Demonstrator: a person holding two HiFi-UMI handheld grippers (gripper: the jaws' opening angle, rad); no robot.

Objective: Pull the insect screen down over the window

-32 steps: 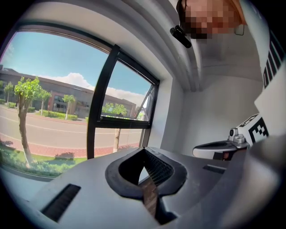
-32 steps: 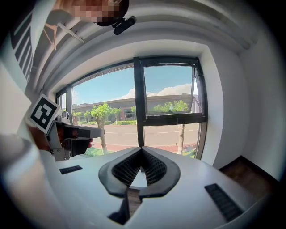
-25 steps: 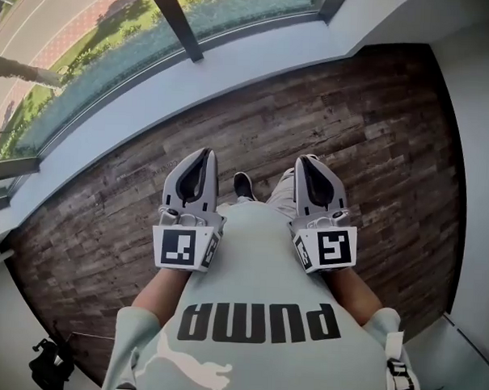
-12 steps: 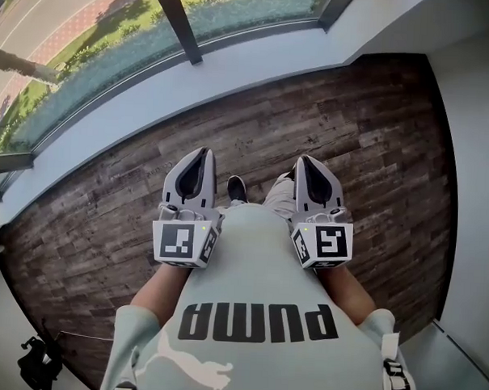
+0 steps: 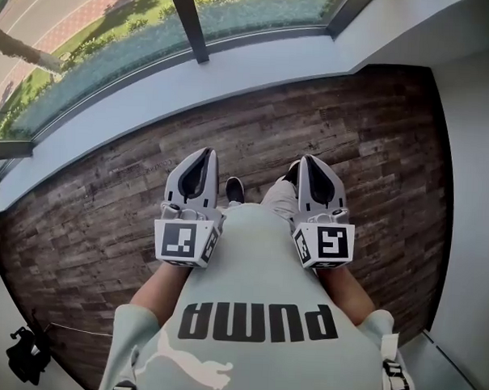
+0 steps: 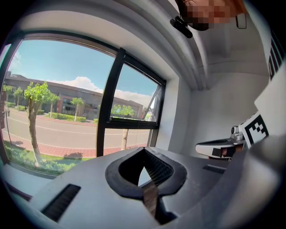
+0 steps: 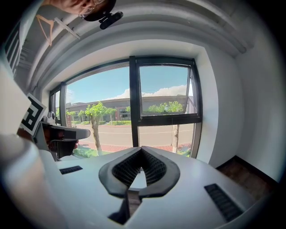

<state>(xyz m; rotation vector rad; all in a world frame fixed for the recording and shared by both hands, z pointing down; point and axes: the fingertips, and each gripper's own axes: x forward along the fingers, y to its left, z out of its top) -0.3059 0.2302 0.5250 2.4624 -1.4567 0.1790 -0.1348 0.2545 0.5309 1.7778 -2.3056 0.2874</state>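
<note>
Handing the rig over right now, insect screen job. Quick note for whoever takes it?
Left gripper: shut, empty, held in front of the torso.
Right gripper: shut, empty, level beside it.
Black-framed window: ahead, across the brown wood-plank floor. Both grippers point toward it; neither touches it.
Done: nothing visible. The street shows clear through the panes, with no screen down.
Left: find the screen's pull (I can't make it out from here), grip it, draw the screen down over the window.

Left gripper (image 5: 199, 168) and right gripper (image 5: 313, 173) held side by side, fingers closed, empty.
</note>
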